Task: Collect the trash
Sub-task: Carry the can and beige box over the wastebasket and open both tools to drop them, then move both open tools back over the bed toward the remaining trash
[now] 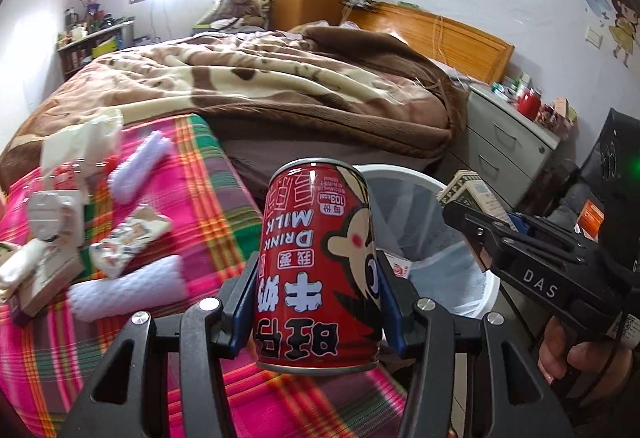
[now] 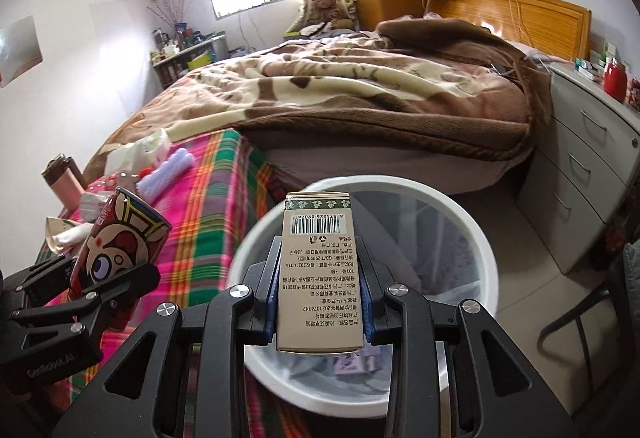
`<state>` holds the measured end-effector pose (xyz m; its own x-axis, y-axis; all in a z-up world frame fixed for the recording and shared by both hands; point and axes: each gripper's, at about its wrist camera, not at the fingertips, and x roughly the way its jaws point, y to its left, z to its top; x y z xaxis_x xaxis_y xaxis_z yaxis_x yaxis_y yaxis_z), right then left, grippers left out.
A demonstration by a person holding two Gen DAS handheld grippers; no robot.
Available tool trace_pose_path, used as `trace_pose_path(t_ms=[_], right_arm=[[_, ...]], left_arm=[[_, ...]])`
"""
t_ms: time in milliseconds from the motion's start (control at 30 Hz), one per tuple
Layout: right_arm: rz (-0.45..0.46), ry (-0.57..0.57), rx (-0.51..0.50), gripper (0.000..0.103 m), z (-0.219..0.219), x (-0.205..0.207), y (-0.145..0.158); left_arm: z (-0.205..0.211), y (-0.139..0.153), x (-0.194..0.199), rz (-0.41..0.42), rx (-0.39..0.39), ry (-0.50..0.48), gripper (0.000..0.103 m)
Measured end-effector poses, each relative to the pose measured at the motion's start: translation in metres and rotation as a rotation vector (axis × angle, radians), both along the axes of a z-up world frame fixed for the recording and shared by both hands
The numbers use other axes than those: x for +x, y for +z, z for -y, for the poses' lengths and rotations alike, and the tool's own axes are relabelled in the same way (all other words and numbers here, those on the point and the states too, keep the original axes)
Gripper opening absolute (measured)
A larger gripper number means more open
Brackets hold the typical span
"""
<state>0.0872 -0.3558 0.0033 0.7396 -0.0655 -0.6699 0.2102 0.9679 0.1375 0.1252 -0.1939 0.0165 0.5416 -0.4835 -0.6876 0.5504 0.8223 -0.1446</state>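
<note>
Left gripper (image 1: 316, 302) clamped on the red milk can (image 1: 316, 270), right gripper (image 2: 320, 302) squeezing a beige carton (image 2: 318, 274) over the white trash bin (image 2: 472, 222) at center frame, probably to drop it in.

The left gripper (image 1: 316, 302) squeezes a red can (image 1: 316, 262). The right gripper (image 2: 320, 302) squeezes a small box (image 2: 318, 274). Both point down a bit.

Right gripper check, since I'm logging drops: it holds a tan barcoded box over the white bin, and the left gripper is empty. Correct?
Not quite. The left gripper is shut on a red milk drink can, as the left wrist view shows. The right gripper does hold the tan box over the white bin.
</note>
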Motion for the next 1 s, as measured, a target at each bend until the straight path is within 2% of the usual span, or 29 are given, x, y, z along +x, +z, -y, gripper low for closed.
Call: trace_pose_path(t_ms=[667,800,900,967,1000], right_arm=[[-0.101,-0.050,0.006,0.032,0.043,0.003,-0.026],[-0.104,-0.064,-0.008,0.033,0.046,0.002,-0.027],[-0.098,-0.073,-0.002,0.034,0.047,0.001,-0.026],[-0.091,-0.072,0.007,0.040,0.048,0.000,-0.026],[-0.088,-0.075,0.006,0.049,0.048,-0.001,-0.025]], left_arm=[[0.065,-0.022,0.005,-0.064,0.033,-0.085,0.055],[0.064,-0.021,0.004,-0.045,0.031,-0.076,0.068],[0.061,-0.019,0.005,-0.045,0.023,-0.069,0.073],[0.058,-0.018,0.005,-0.042,0.023,-0.063,0.074],[0.057,-0.018,0.005,-0.039,0.022,-0.061,0.076]])
